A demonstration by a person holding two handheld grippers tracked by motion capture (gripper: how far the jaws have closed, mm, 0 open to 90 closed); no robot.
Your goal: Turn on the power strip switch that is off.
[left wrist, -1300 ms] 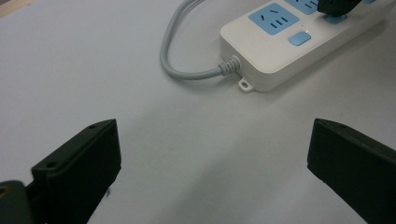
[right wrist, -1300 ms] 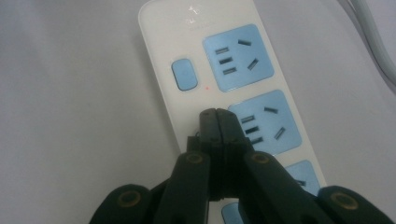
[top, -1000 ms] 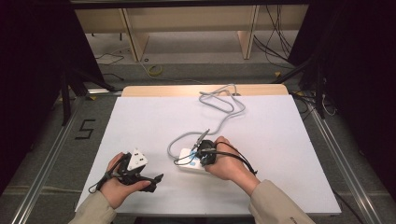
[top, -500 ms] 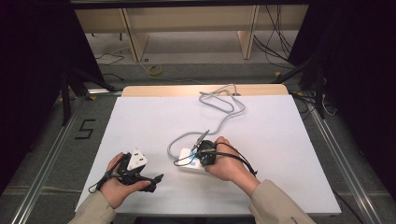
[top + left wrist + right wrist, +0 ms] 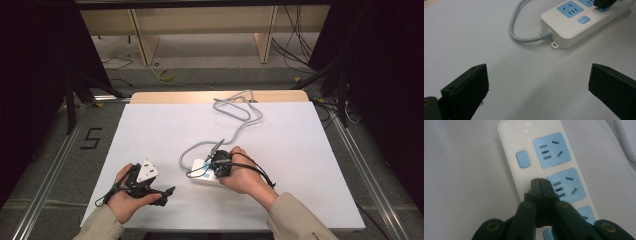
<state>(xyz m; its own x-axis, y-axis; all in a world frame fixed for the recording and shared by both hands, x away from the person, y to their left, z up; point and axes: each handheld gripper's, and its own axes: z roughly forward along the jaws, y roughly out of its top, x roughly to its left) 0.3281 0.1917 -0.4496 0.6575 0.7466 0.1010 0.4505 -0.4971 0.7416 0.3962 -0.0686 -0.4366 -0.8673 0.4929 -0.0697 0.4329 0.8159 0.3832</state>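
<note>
Nearest us, our left gripper (image 5: 150, 187) rests low on the white bench (image 5: 300, 150), its fingers (image 5: 466, 87) spread wide with nothing between them. Just beyond, our right gripper (image 5: 541, 182) has its fingers pressed together, gripping nothing, tips poised over the white power strip (image 5: 511, 177) beside a blue socket panel (image 5: 565, 185). The strip lies flat on the bench near the front middle; its grey cord (image 5: 235, 112) loops away toward the far edge
</note>
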